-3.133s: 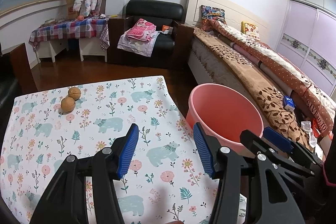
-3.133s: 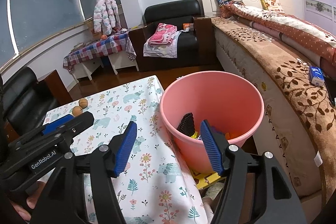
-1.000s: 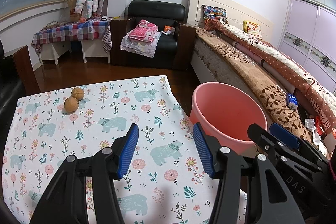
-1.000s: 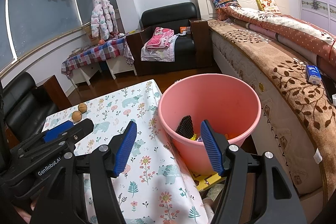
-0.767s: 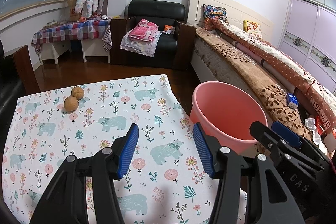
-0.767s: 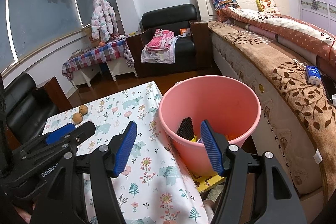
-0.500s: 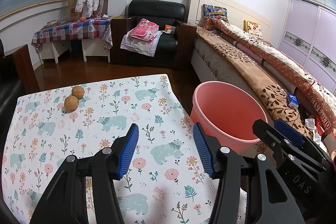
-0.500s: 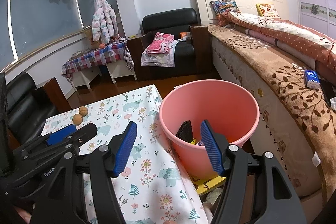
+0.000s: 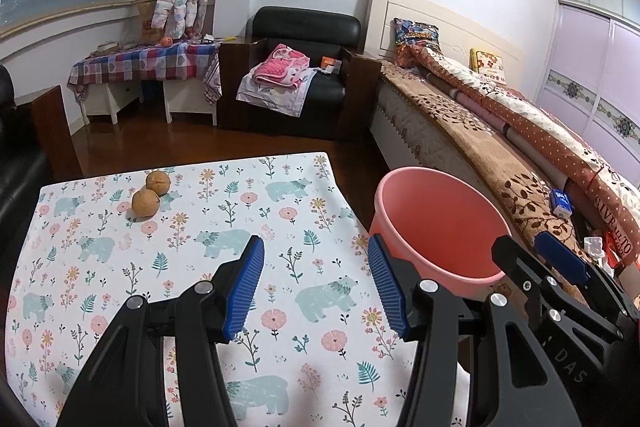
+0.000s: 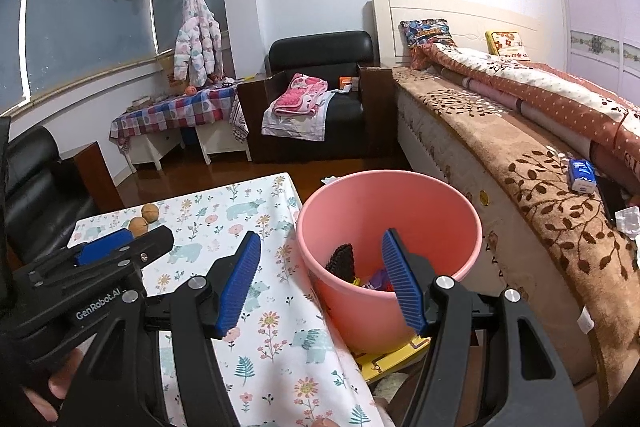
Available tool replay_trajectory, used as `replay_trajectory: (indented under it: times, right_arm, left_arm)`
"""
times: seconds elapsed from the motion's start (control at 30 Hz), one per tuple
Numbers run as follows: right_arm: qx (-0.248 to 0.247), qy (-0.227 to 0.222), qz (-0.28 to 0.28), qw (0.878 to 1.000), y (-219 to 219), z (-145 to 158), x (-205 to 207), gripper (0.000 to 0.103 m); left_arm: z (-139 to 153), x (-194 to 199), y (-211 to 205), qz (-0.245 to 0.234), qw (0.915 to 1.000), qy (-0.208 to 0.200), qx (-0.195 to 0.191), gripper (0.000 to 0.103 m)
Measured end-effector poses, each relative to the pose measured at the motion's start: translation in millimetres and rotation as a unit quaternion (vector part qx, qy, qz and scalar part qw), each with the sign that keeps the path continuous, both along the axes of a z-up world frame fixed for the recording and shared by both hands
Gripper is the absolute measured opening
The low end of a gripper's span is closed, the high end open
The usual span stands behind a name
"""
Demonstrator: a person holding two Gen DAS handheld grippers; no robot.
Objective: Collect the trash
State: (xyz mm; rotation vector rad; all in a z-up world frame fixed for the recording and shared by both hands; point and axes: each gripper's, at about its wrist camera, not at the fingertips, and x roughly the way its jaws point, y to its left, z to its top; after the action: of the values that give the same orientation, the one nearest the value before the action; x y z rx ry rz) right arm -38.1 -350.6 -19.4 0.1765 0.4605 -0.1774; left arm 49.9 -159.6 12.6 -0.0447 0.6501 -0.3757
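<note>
A pink bucket [image 9: 436, 223] [image 10: 388, 211] stands on the floor beside the table's right edge, between the table and the bed. Inside it lie a black ridged piece [image 10: 342, 261] and some coloured scraps. My left gripper [image 9: 316, 283] hovers open over the floral tablecloth [image 9: 192, 251] with nothing between its blue pads. My right gripper [image 10: 320, 283] is open too, empty, held over the near rim of the bucket; it also shows at the right of the left wrist view. Two round brown fruits [image 9: 152, 193] [image 10: 144, 219] sit at the table's far left.
A bed with a brown leaf-patterned cover [image 10: 540, 195] runs along the right, a blue tissue pack [image 10: 582, 177] on it. A black armchair with pink clothes [image 9: 296, 83] and a checked side table [image 9: 144, 65] stand at the back. A yellow item [image 10: 392, 355] lies under the bucket.
Both grippers stay open and almost still. The right wrist view has tilted up slightly, so the bucket sits a little lower in it.
</note>
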Motion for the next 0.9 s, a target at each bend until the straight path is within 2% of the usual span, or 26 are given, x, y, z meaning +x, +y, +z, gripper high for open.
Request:
replay_trajectory:
  times: [0.27,0.9]
  right_arm:
    - [-0.013,-0.006,0.002,1.000,4.2,1.6,-0.7,0.063]
    - [-0.001,-0.010,0.013,1.000,4.9,-0.2,-2.5,0.064]
  left_arm:
    - [0.3,0.4,0.9,0.001,1.0000,0.000,-0.001,0.053]
    - [-0.5,-0.4,-0.1,-0.002,1.0000,0.003,-0.001,0.053]
